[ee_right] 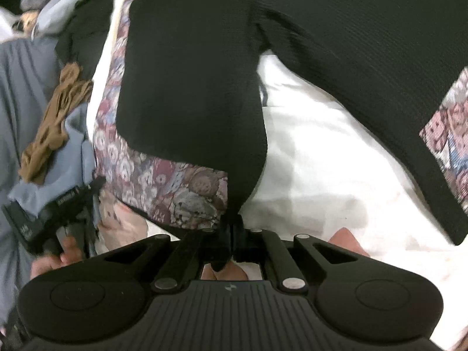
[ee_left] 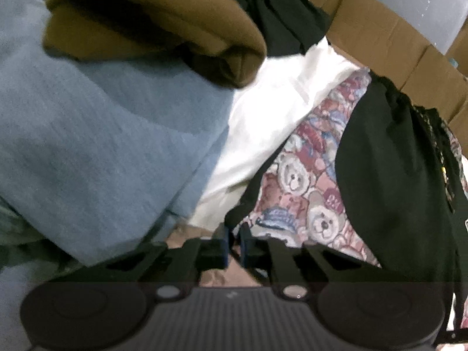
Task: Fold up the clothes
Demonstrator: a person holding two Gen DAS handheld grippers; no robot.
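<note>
Both grippers, left gripper (ee_left: 234, 244) and right gripper (ee_right: 232, 234), pinched the black-and-teddy-print garment (ee_right: 190, 87) at lower centre (apparently stretching an edge to fold).

**Q:** What is the supporting surface?

**A:** A white sheet-covered surface (ee_right: 321, 152), probably a bed; its frame is hidden.

**Q:** What lies directly on it?

**A:** A black garment with teddy-bear-print panels (ee_right: 190, 87) spreads from 9 to 2 o'clock in the right wrist view. In the left wrist view, a light blue knit (ee_left: 102, 134) lies at 9 o'clock, a brown garment (ee_left: 152, 26) at 11 o'clock, and the bear-print cloth (ee_left: 298, 187) at 4 o'clock.
</note>
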